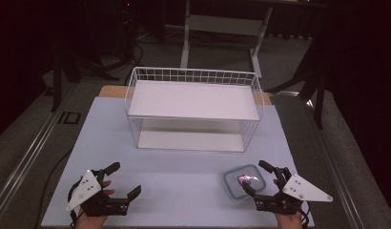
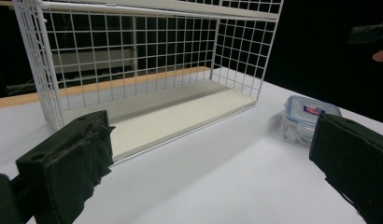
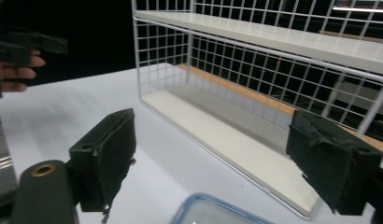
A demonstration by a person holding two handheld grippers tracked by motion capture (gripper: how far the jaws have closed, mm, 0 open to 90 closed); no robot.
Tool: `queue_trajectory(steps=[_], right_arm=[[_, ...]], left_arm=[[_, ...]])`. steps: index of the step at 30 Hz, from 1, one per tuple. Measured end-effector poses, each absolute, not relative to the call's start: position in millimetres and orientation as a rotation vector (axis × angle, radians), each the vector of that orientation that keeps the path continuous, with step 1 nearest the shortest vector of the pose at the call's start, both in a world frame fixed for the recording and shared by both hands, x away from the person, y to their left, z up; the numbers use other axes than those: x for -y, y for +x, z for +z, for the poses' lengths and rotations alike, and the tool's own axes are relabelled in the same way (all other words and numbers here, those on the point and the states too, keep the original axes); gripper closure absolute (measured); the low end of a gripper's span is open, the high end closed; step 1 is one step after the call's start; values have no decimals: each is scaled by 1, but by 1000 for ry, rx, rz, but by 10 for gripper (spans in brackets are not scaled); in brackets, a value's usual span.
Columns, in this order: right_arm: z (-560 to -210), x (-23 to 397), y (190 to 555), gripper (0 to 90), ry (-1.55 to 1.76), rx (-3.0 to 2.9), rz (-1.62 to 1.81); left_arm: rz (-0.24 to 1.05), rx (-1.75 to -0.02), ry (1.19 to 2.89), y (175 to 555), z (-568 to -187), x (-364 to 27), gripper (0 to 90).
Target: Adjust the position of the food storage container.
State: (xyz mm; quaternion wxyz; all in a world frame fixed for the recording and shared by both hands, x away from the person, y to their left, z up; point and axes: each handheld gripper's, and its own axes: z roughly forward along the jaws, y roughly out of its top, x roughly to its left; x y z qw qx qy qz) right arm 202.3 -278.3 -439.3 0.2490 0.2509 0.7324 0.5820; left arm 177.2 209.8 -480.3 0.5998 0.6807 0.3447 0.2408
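A white wire shelf rack with two white boards stands in the middle of the pale table; it shows close in the left gripper view and the right gripper view. A small clear lidded container with a coloured label sits at the front right, also seen as the container and as its rim. My left gripper rests at the front left, open and empty. My right gripper is open, its jaws either side of the container's near edge without touching it.
The table's wooden back edge shows behind the rack. White desk legs and dark stands rise on the floor beyond. A metal rail and a cable run along the left side.
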Motion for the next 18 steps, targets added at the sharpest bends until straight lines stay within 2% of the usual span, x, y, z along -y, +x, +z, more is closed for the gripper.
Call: queue_trajectory(steps=[10,18], right_arm=[[-423,271,195,149,653,-1969,1651],[-416,282,227,116,756,-1992,1615]], left_arm=[[581,-796,1580,173,-479,-209,3],[565,-791,1586,174,-480,-208,3]])
